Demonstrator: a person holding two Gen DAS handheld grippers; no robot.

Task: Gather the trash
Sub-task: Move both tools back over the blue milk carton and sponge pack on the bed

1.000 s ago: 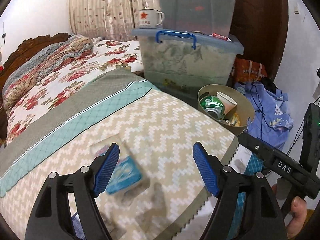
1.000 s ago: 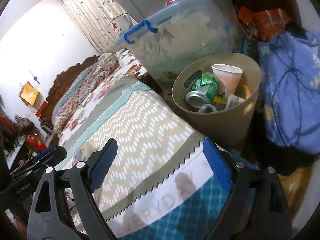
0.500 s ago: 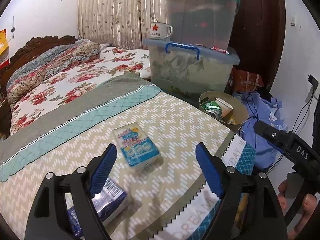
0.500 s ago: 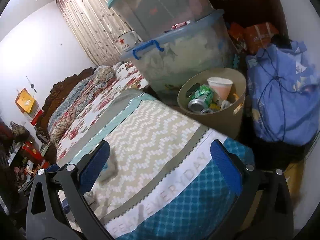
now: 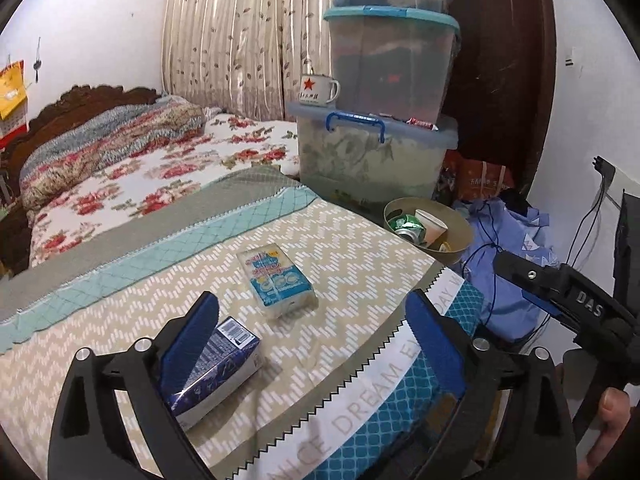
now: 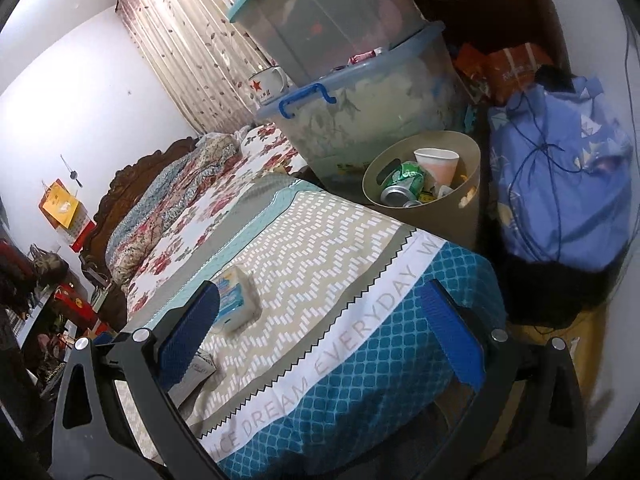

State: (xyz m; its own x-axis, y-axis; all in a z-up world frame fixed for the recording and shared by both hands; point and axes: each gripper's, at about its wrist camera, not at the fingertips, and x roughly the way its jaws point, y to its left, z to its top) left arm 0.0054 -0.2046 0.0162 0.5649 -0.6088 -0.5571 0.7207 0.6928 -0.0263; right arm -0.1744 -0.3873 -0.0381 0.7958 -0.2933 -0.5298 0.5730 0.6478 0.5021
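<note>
- Beige waste bin (image 5: 460, 236) stands on the floor at the bed's far corner, holding a can and a paper cup.
- Tissue pack (image 5: 276, 278) lies on the bedspread (image 5: 348, 256), well short of the bin; blue carton (image 5: 218, 372) lies nearer still.
- Left gripper (image 5: 312, 336): jaws have just been opening, now wide, nothing between them.
- Right gripper (image 6: 320, 328): wide, empty.
- Judgement: pack is light, soft, slippery film; grip across its narrow sides.
</note>
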